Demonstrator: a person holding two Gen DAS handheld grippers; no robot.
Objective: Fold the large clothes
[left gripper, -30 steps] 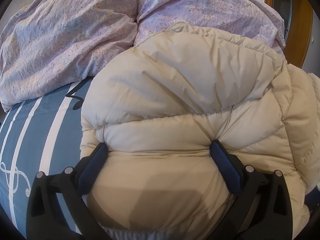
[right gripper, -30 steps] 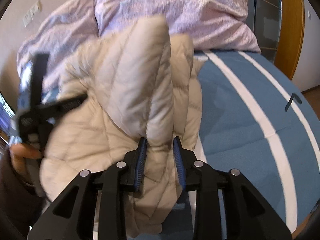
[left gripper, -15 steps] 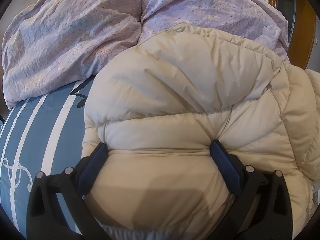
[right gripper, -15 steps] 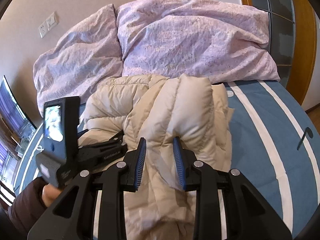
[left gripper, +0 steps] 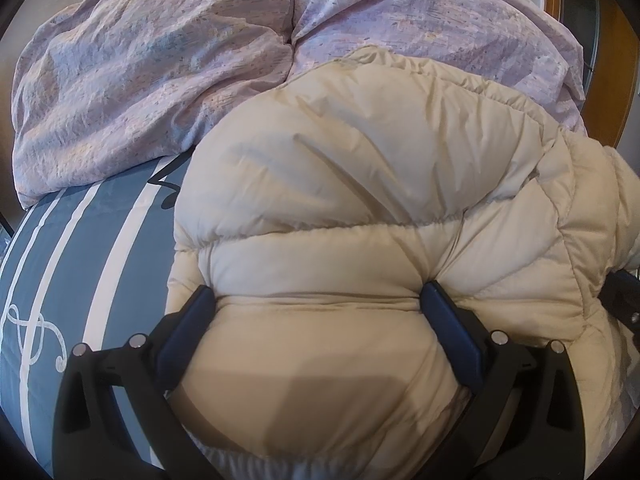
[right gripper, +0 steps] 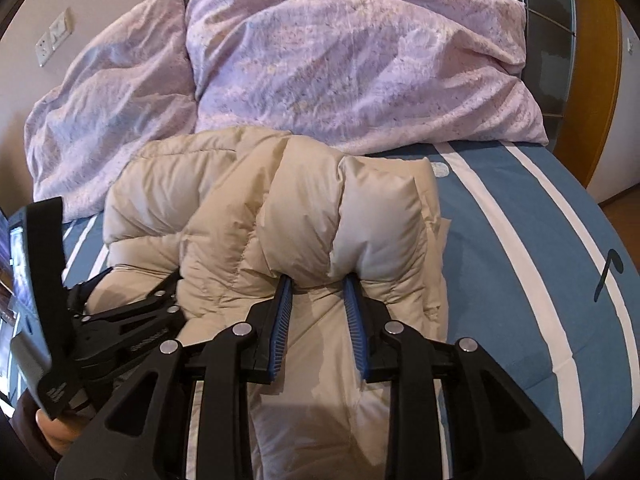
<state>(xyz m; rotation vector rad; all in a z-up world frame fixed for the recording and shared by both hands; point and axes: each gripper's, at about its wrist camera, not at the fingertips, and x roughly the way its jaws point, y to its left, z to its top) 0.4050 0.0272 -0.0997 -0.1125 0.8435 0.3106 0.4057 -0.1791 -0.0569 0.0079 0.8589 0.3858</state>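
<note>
A puffy beige down jacket [left gripper: 360, 184] lies bunched on the blue striped bed, up against the pillows. My left gripper [left gripper: 318, 300] is wide open, its fingers pressed against a thick fold of the jacket between them. My right gripper [right gripper: 318, 286] is shut on a fold of the jacket [right gripper: 304, 208] and holds it low over the rest of the garment. The left gripper [right gripper: 132, 320] shows at the left of the right wrist view, on the jacket's left side.
Two lilac pillows [right gripper: 340, 64] lie at the head of the bed, touching the jacket's far edge. The blue sheet with white stripes [right gripper: 540, 240] stretches to the right and also to the left [left gripper: 80, 260]. A wooden door frame [right gripper: 600, 80] stands at the far right.
My right gripper has brought the held fold down from high in the air and laid it over the jacket. My left gripper has stayed in place on the jacket.
</note>
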